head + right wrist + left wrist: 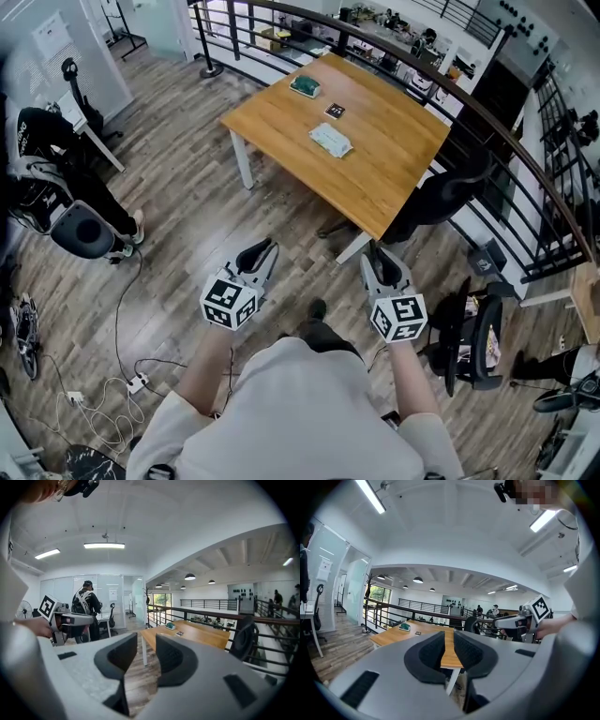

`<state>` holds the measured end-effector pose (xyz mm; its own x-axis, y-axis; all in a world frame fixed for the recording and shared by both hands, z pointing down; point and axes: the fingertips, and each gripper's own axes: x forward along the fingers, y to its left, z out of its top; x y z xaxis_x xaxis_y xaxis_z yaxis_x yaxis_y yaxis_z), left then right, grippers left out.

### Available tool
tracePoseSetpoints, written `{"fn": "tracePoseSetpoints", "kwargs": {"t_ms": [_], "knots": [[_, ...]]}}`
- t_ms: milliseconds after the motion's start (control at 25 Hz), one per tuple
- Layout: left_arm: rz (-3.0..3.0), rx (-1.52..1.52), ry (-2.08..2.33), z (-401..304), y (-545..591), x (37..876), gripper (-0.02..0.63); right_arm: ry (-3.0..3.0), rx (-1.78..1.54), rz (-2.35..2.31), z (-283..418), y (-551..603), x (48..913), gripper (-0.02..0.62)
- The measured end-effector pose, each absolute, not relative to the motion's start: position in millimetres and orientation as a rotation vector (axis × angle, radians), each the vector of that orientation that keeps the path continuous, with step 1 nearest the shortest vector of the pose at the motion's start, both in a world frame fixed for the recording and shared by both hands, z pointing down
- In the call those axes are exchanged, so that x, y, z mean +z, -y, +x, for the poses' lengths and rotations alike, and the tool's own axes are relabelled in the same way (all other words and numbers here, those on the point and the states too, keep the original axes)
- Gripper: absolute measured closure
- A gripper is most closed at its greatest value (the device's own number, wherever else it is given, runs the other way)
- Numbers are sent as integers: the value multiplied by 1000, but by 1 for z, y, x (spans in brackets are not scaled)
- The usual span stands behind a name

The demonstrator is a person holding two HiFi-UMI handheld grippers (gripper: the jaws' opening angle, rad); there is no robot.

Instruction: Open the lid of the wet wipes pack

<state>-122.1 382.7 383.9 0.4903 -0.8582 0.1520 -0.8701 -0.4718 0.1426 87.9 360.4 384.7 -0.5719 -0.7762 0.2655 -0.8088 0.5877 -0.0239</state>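
Note:
The wet wipes pack (330, 141), pale green-white and flat, lies in the middle of a wooden table (394, 159) well ahead of me. Both grippers hang over the wood floor short of the table, apart from the pack. My left gripper (263, 251) points at the table with a narrow empty gap between its jaws (449, 641). My right gripper (379, 253) stands beside it with a wider empty gap (146, 645). I cannot make out the pack in either gripper view. Each gripper view shows the other gripper at its side: the right gripper (520, 620), the left gripper (70, 619).
A green object (306, 86) and a small dark card (335, 111) also lie on the table. A black office chair (441, 197) stands at the table's near right side, another chair (473, 337) to my right. A railing (525, 159) runs behind. A person (37, 178) stands at left; cables (122, 394) cross the floor.

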Motion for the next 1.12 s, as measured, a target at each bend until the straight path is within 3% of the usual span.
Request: {"fn": "tracePoseSetpoints", "kwargs": {"t_ms": [1120], "knots": [[2465,106,1572,-114,-115,385,552,2617,232,1109,73,-75,410,485]]}}
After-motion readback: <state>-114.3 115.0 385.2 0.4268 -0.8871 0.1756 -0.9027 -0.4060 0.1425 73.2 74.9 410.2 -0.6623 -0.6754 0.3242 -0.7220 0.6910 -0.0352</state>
